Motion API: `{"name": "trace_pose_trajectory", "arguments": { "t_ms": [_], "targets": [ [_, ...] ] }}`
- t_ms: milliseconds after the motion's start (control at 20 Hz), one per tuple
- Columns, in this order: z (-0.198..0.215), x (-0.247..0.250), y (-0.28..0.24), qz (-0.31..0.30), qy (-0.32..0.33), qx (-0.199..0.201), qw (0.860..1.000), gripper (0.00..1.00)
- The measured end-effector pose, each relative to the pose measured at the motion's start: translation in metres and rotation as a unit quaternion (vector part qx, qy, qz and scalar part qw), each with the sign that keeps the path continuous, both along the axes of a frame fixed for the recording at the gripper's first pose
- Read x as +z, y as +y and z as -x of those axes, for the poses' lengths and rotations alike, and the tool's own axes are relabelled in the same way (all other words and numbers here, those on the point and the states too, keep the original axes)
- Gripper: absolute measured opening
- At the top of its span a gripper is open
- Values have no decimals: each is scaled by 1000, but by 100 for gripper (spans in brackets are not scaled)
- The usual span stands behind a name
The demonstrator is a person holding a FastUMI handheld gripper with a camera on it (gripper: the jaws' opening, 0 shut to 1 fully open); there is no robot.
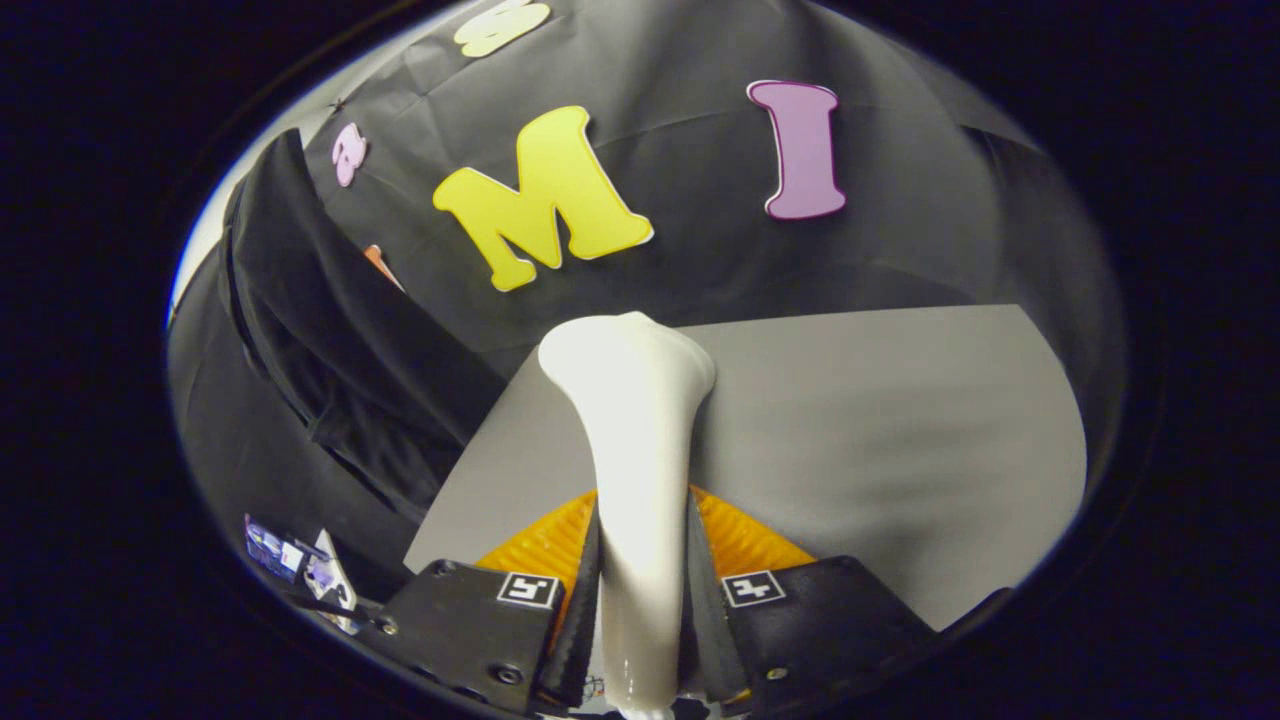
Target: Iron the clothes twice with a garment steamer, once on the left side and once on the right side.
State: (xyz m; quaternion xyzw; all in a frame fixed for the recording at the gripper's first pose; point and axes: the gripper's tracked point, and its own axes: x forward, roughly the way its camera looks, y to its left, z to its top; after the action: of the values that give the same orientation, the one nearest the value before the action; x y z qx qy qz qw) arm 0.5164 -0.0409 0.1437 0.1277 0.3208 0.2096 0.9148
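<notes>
A white garment steamer (638,440) stands out between my two fingers, its narrow handle pinched by both and its wider head pointing forward above the grey table (900,420). My gripper (643,590) is shut on that handle. A black garment (330,330) hangs to the left, beyond the fingers and beside the table's left edge, apart from the steamer head. The garment's folds run down toward the lower left.
The grey table spreads ahead and to the right of the fingers. Black booth cloth (680,180) closes the back behind table and garment. A few small packets or cards (300,565) lie low on the left, near the left finger.
</notes>
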Motion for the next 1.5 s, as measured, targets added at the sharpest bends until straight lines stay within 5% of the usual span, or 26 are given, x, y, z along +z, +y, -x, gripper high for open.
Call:
{"name": "trace_pose_trajectory", "arguments": {
  "t_ms": [700, 1500],
  "targets": [
    [41, 37, 9, -27, -50, -14, 998, 41],
    [197, 147, 77, 6, -213, -139, 967, 40]
  ]
}}
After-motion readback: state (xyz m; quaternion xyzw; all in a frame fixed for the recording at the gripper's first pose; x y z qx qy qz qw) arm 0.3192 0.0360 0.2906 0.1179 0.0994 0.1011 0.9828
